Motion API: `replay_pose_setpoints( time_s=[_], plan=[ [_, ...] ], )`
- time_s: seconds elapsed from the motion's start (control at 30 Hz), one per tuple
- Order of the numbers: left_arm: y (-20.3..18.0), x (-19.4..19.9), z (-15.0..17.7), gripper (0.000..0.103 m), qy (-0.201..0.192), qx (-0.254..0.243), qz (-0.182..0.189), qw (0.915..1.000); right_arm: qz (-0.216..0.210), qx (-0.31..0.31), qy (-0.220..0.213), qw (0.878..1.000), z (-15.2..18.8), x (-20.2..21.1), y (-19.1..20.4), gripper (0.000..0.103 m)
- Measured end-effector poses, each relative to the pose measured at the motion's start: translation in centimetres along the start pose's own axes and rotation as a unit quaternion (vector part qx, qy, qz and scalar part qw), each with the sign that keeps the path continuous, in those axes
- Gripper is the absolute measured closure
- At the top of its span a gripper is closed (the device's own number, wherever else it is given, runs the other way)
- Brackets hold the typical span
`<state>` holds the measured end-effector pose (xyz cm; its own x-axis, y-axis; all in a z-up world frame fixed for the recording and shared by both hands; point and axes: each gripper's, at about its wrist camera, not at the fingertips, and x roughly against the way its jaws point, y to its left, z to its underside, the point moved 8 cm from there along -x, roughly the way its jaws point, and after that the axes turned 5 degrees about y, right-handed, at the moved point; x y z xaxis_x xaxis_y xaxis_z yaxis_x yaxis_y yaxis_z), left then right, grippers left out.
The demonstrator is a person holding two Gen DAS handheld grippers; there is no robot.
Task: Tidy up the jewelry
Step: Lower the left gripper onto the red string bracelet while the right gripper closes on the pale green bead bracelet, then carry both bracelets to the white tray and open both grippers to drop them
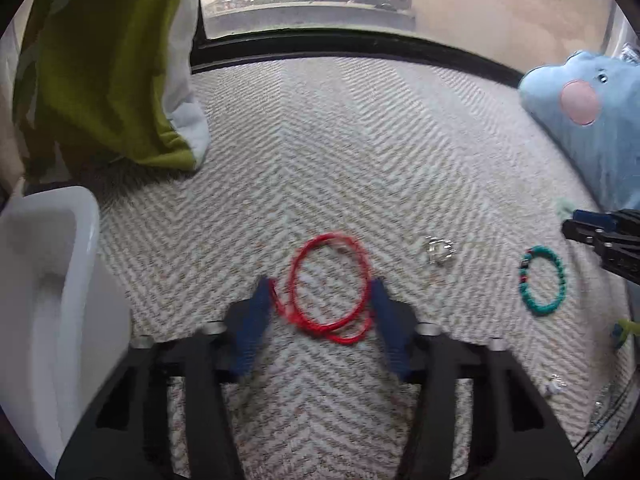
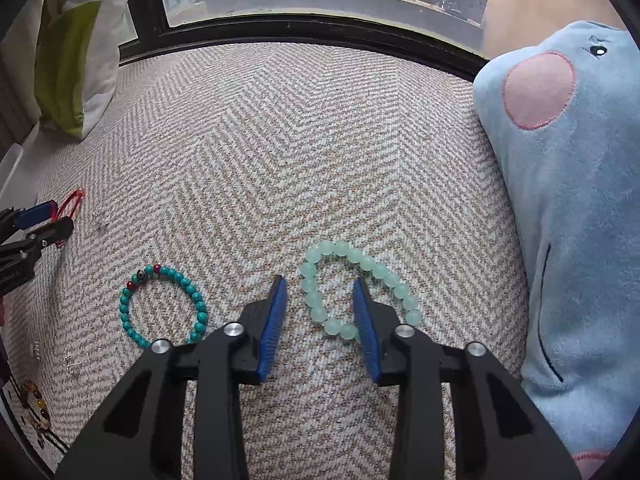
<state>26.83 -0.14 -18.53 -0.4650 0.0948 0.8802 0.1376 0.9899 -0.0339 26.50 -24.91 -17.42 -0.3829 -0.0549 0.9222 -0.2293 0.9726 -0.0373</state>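
Herringbone fabric by the window carries the jewelry. Your left hand-held gripper (image 1: 320, 292) straddles the red cord bracelet (image 1: 330, 286), jaws partly spread, not yet pinching. Your right hand-held gripper (image 2: 320, 300) brackets one side of the pale green bead bracelet (image 2: 352, 288), likewise unclamped. Next, close gently, then lift toward the white tray (image 1: 48, 280), which is cut off. Small silver pieces (image 1: 438, 249) blur.

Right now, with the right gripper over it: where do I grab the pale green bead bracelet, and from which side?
Take the near-left arc of the pale green bead bracelet, coming from above. It lies flat on the herringbone cushion, so only a top-down pinch across one strand works. The right gripper already straddles that arc, one finger inside the loop. Its far side lies close to the blue plush toy.
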Motion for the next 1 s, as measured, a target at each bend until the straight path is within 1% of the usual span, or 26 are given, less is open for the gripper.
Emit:
replay_pose_setpoints(
  time_s=[0.03,0.1,0.13,0.17,0.2,0.33,0.47,0.53,0.77,0.93,1.0],
  plan=[
    [0.0,-0.1,-0.1,0.067,0.001,0.001,0.001,1.0000,0.000,-0.002,0.000,1.000,0.0,0.0,-0.2,0.073],
    [-0.2,-0.2,-0.1,0.071,0.001,-0.006,-0.007,1.0000,0.006,-0.003,-0.003,1.000,0.0,0.0,-0.4,0.083],
    [-0.4,-0.2,-0.2,0.077,0.000,-0.010,-0.007,0.9999,0.011,-0.003,-0.004,1.000,-0.1,0.0,-0.6,0.087],
    [-0.5,-0.2,-0.2,0.083,0.000,-0.012,0.000,0.9999,0.017,-0.003,-0.005,1.000,-0.2,0.0,-0.8,0.093],
    [-0.6,-0.3,-0.3,0.089,0.000,-0.008,0.006,1.0000,0.020,-0.004,-0.006,1.000,-0.2,0.0,-0.9,0.094],
    [0.1,0.1,0.1,0.095,-0.003,-0.007,0.010,0.9999,0.024,-0.001,-0.011,1.000,-0.5,-0.1,-0.7,0.094],
    [-0.3,0.6,0.4,0.097,-0.012,-0.015,0.014,0.9997,0.021,-0.005,-0.014,1.000,-0.5,-0.1,-0.7,0.094],
    [-0.4,0.9,0.3,0.100,-0.016,-0.016,0.016,0.9996,0.017,-0.007,-0.014,1.000,-0.6,-0.1,-0.7,0.094],
    [-0.8,2.5,-0.2,0.100,-0.026,-0.019,0.025,0.9992,0.011,-0.004,-0.022,1.000,-0.3,1.2,-0.6,0.094],
    [-1.3,4.7,-0.7,0.100,-0.038,-0.022,0.038,0.9983,0.003,-0.015,-0.037,0.999,-0.5,3.9,-0.1,0.094],
    [-1.5,6.2,-1.0,0.100,-0.045,-0.021,0.047,0.9977,-0.001,-0.014,-0.049,0.999,-0.8,5.7,0.6,0.094]
  ],
)
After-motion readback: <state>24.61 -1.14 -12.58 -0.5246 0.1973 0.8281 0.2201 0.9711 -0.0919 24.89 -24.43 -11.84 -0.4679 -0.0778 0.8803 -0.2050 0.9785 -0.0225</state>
